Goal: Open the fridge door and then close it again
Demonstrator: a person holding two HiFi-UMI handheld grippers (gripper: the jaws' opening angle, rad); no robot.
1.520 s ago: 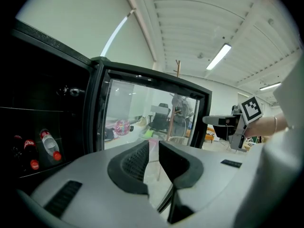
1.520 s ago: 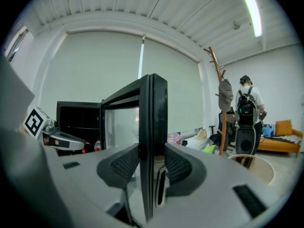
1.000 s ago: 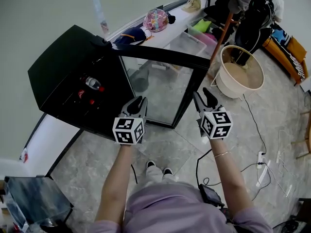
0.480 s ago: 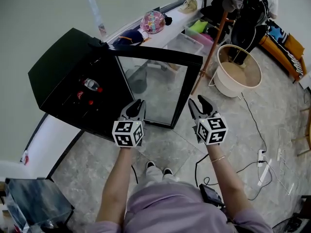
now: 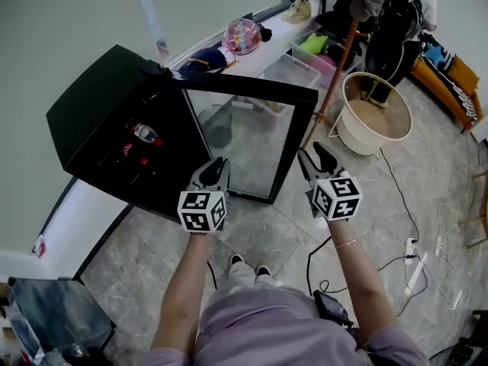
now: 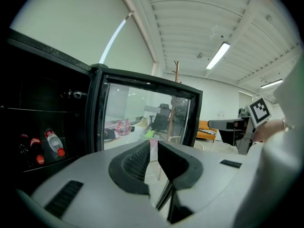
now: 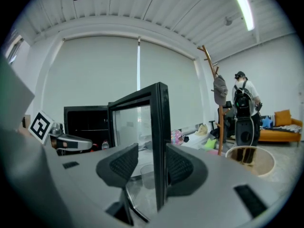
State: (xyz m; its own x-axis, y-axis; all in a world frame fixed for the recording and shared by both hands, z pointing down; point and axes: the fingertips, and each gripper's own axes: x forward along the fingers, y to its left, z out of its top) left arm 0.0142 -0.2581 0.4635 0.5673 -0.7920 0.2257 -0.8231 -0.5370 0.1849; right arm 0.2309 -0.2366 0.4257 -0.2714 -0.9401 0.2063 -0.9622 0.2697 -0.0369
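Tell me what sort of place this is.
Probably an office or lab workroom rather than a home: a small fridge stands on the tiled floor, strip lights line a ribbed ceiling, and a coat stand and orange sofa sit nearby.

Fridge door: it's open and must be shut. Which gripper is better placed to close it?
Right, probably: the right gripper straddles the fridge door at its free edge, jaws parted; the left gripper, shut, faces the glass.

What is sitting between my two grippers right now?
In the head view, the free edge of the open fridge door stands between the left gripper and the right gripper, with grey floor tiles below it.
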